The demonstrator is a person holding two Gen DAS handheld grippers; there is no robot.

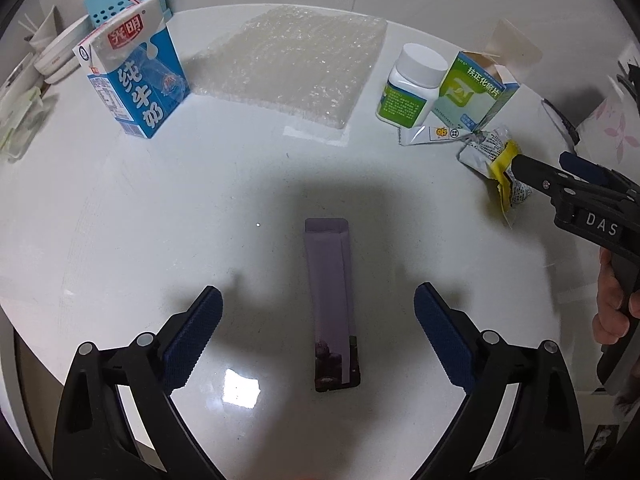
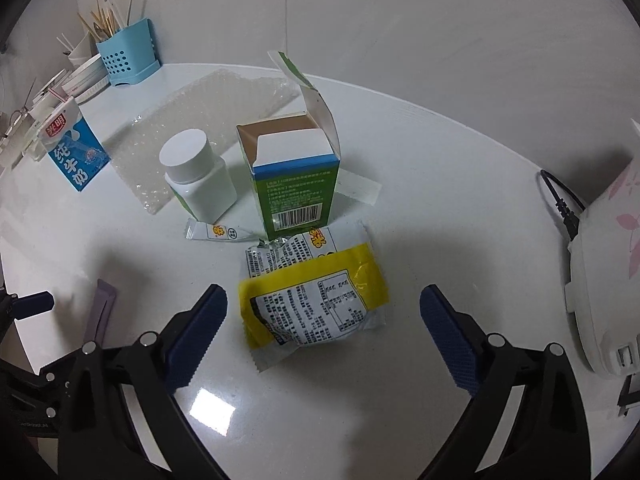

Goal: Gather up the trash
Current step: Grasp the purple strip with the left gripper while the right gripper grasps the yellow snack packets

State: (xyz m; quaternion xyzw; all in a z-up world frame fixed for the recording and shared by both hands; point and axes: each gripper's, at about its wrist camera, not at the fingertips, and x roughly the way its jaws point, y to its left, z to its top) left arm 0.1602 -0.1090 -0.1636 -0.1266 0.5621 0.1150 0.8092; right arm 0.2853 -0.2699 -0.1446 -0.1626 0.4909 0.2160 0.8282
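Left wrist view: left tool (image 1: 318,334) is being held wide open, gripping nothing, purple sachet (image 1: 330,304) lying between its fingers on the worktop (image 1: 120,220).
Right wrist view: right tool (image 2: 322,334) is being held wide open, gripping nothing, yellow wrapper (image 2: 316,300) lying between its fingers.

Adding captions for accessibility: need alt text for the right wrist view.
The open right gripper hangs over a crumpled yellow-and-white snack wrapper on a white table, the wrapper lying between its fingers, untouched. Behind stand an opened green medicine box, a white pill bottle and a blue milk carton.
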